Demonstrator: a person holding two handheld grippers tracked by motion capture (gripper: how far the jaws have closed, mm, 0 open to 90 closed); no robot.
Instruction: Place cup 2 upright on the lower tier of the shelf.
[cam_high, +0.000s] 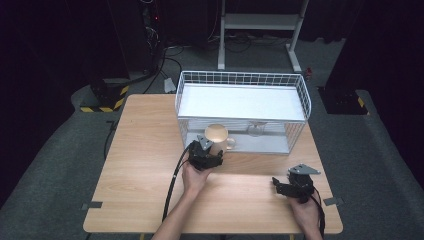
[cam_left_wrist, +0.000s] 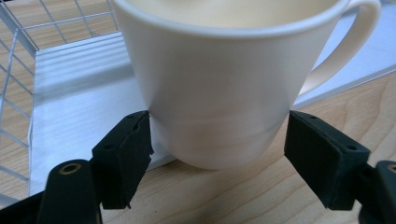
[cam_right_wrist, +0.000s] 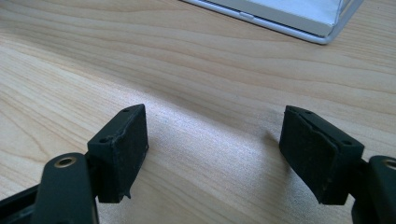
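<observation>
The left tongs (cam_left_wrist: 218, 128) pinch the cream mug (cam_left_wrist: 224, 79) dead ahead between both pads, handle off to their right. The right tongs (cam_right_wrist: 215, 154) rest spread, well away.

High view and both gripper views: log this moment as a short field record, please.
setting: wooden table with a white wire rack at its far side
held item: cream mug, handle to the right in the left gripper view
left gripper: jaws on either side of the mug's base, pads at its wall
right gripper: open above bare wood, nothing between the jaws
also in rack: a glass, lower shelf
</observation>
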